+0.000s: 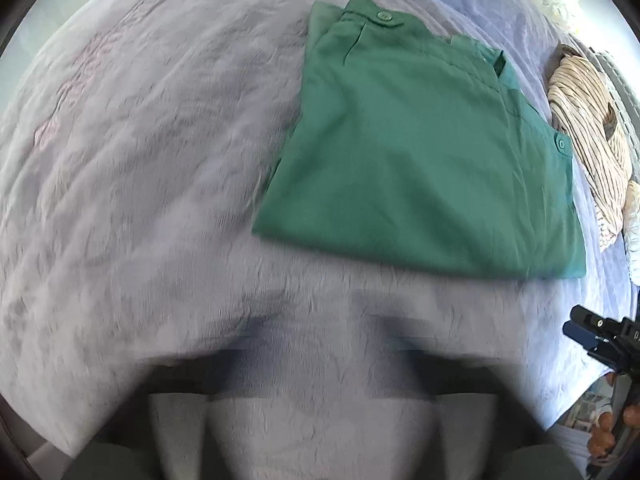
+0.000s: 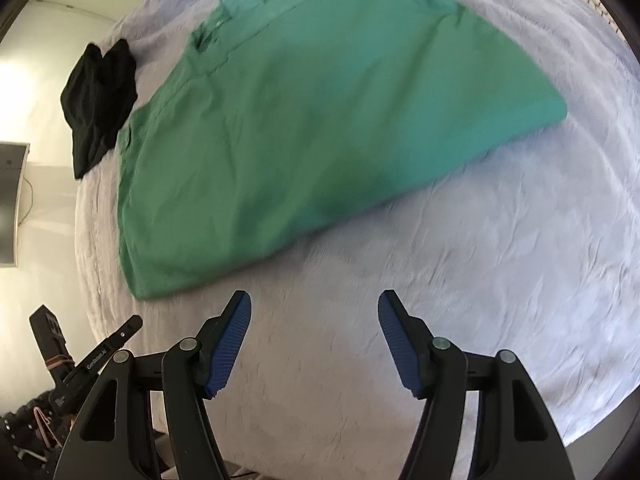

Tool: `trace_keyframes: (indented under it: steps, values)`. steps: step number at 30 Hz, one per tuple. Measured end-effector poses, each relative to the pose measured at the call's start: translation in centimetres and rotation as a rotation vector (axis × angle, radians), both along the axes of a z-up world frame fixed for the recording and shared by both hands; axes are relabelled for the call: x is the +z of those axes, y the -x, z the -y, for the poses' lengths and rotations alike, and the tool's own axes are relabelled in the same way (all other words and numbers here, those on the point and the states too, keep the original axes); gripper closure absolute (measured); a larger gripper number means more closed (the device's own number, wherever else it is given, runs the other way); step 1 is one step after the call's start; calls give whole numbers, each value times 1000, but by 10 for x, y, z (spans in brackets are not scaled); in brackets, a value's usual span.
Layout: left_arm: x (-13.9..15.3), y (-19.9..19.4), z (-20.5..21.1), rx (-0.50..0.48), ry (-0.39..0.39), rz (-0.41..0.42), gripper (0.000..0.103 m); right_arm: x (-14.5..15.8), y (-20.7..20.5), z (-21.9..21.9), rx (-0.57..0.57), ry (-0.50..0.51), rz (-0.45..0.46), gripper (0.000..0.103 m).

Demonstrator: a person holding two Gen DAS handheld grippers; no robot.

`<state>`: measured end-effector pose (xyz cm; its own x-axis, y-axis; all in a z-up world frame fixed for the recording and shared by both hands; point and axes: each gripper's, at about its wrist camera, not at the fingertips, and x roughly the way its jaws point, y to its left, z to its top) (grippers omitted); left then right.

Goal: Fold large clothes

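Nearest the right wrist camera, the right hand-held gripper [image 2: 315,344] stands with its two blue-padded fingers [image 2: 230,346] wide apart and nothing between them, poised low over the pale lilac bedspread [image 2: 500,260]. At the lower left of that view the left hand-held gripper [image 2: 100,354] shows only as a dark side profile. In its own wrist view its fingers are smeared by motion blur at the bottom of the frame, so it cannot be told whether they are apart or together.

Just beyond the right fingers lies the green shirt [image 2: 320,120], already folded into a compact, roughly rectangular packet flat on the bed, with nothing gripping it. From the right hand-held gripper it lies straight ahead and slightly to the left, its long axis running diagonally from the near-left corner up toward the far right. In the left wrist view the green shirt [image 1: 424,152] sits ahead and well to the right. The right hand-held gripper [image 1: 592,336] appears at that frame's right edge, below the shirt's near corner. The right side therefore seems the nearer one for any further fold or for sliding the packet away.

Farther off, a black garment [image 2: 98,104] lies crumpled near the bed's far edge, and a striped cloth [image 1: 588,140] is heaped beside the shirt's buttoned edge.
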<state>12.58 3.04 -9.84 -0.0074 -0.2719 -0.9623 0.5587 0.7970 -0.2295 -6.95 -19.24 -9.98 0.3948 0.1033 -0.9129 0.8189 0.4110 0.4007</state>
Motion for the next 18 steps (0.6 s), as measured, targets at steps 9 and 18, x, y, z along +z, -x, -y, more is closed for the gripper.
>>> trace_keyframes:
  steps: [9,18]
  values:
    - [-1,12,-14,-15,-28,96,1,-4,-11,-37,43,-36,-25,31]
    - [-14,0,-31,-10,-17,62,1,0,-25,-57,84,-43,-8,14]
